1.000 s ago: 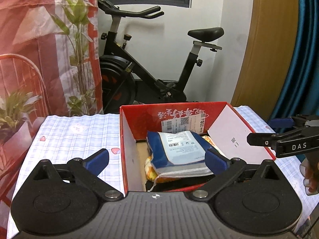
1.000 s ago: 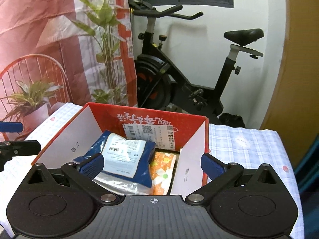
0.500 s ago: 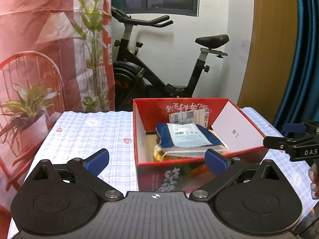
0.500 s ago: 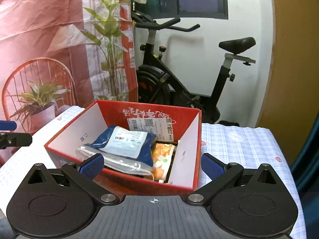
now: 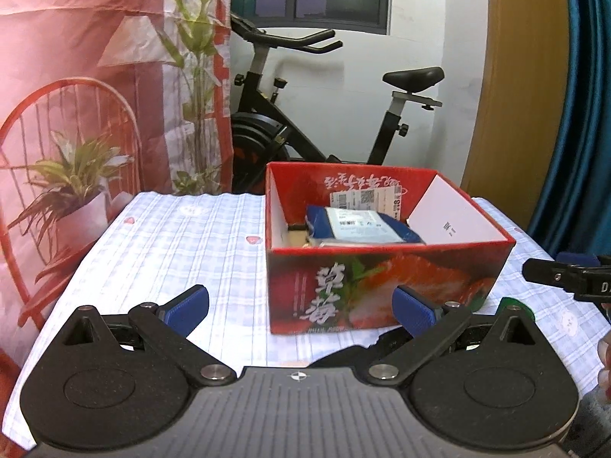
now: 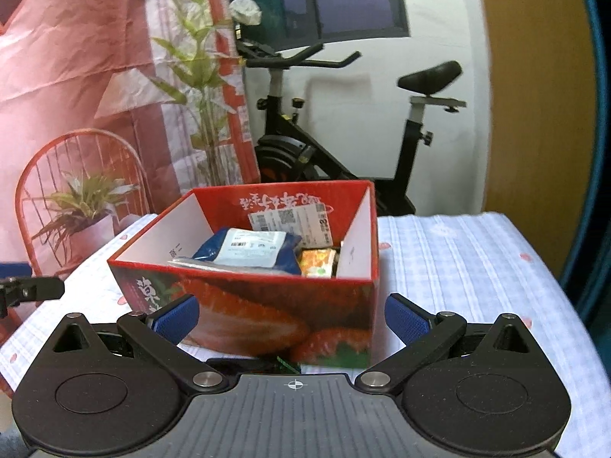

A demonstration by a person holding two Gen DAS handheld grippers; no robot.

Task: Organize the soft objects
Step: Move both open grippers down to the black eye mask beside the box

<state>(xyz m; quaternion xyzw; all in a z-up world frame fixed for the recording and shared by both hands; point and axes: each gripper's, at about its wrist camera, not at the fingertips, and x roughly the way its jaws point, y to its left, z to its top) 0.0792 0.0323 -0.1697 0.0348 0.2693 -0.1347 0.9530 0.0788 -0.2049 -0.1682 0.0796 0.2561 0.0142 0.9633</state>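
Nearest in the left wrist view, the left claw [image 5: 299, 307] stands wide apart with nothing between its blue pads [image 5: 187, 304], hovering low over the tabletop [image 5: 183, 252], which wears a pale blue checked cloth dotted with small red hearts. In the right wrist view the right claw [image 6: 291, 318] is likewise spread wide and empty, its pads flanking the near face of the box without touching it. A small dark item with a green edge [image 6: 284, 364] lies on the cloth just under that claw; what it is cannot be told.

Just beyond both claws sits the red cardboard box [image 5: 385, 286], printed with strawberries and white characters, its top open and its white inner flaps folded against the side walls. Inside it lies a blue and white soft packet [image 5: 361, 225], resting on top of an orange flowered packet [image 6: 317, 263] that peeks out at the box's right side in the right wrist view. A white shipping label [image 5: 366, 198] is stuck to the inner back wall.

At the right edge of the left wrist view, the other claw's black finger [image 5: 553, 276] shows beside the box.

Behind the tabletop stand a black exercise bike [image 5: 324, 114], a printed red backdrop with plants and a chair [image 5: 95, 95], a white wall and a dark window [image 6: 343, 0].
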